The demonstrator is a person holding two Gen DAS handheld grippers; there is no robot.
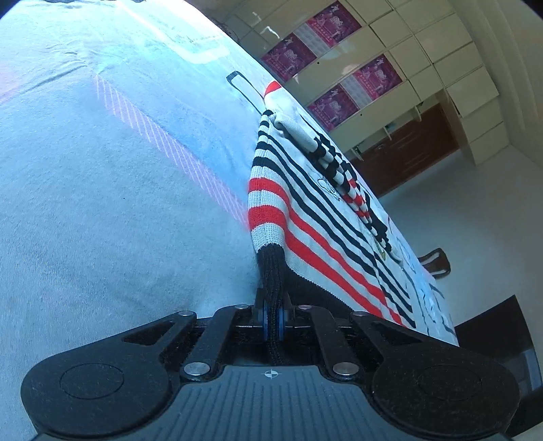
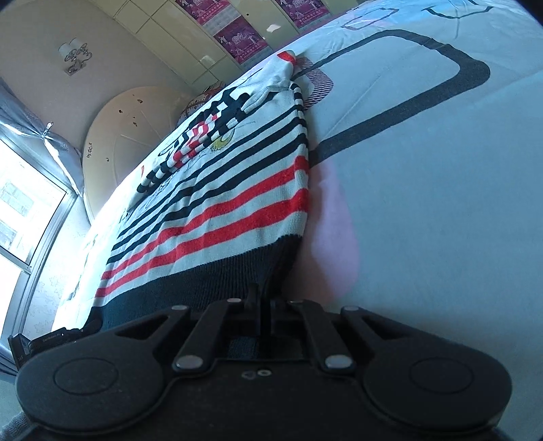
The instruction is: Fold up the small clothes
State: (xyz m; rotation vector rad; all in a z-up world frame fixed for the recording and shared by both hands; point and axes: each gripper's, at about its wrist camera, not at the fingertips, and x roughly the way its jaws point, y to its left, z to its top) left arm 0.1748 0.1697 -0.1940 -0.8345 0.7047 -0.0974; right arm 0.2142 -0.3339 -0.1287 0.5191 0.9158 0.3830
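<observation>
Left wrist view: left gripper (image 1: 272,317) pinches the striped sweater (image 1: 305,217) at its dark hem.
Right gripper (image 2: 266,305): jaws pressed together on the hem (image 2: 210,278).
Handling: soft, light knit — likely sags; hold hem corners.

Cream cabinets (image 1: 424,51), purple posters (image 1: 339,20), bright window (image 2: 20,217).

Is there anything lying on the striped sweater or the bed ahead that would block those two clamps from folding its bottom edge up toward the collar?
Nothing visible does. Each hand-held gripper, left and right, is shut on the sweater's dark hem. Only its own folded-in sleeve lies on top; the bedsheet beside it shows printed lines only.
</observation>
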